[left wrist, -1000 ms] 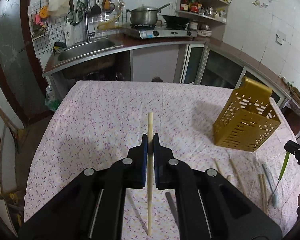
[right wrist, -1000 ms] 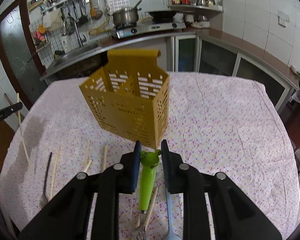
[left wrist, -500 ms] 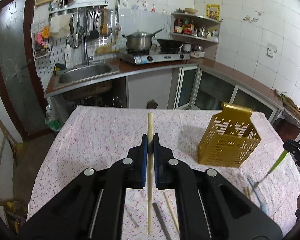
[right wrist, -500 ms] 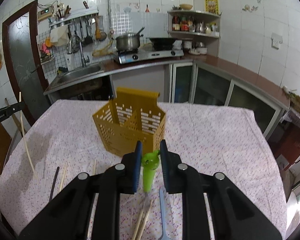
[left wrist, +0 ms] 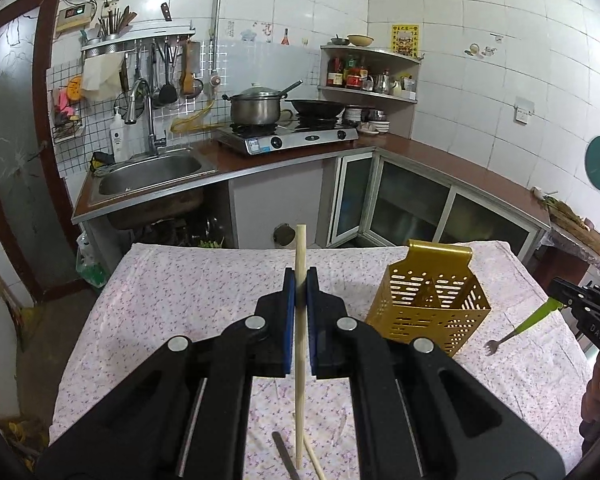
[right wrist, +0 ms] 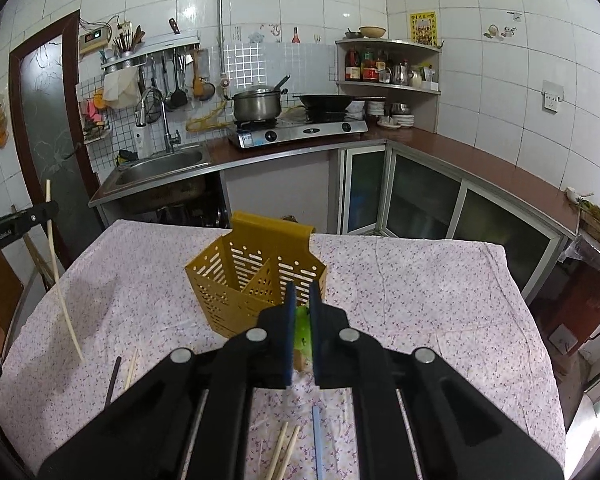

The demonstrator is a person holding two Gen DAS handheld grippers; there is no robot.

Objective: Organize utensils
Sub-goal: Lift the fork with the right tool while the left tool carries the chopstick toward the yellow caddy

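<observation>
We clamped a pale wooden chopstick (left wrist: 300,344) in our left hand-held gripper (left wrist: 300,276); our right hand-held gripper (right wrist: 302,292) gripped a green-handled fork (right wrist: 302,330), the perforated yellow plastic holder (right wrist: 256,280) at eleven o'clock.

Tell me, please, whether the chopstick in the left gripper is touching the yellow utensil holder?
Apart. The left wrist view shows the chopstick clamped upright in the left gripper, with bare tablecloth between it and the yellow utensil holder.

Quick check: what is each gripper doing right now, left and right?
Left gripper: shut on a pale wooden chopstick.
Right gripper: shut on a green-handled fork.
</observation>
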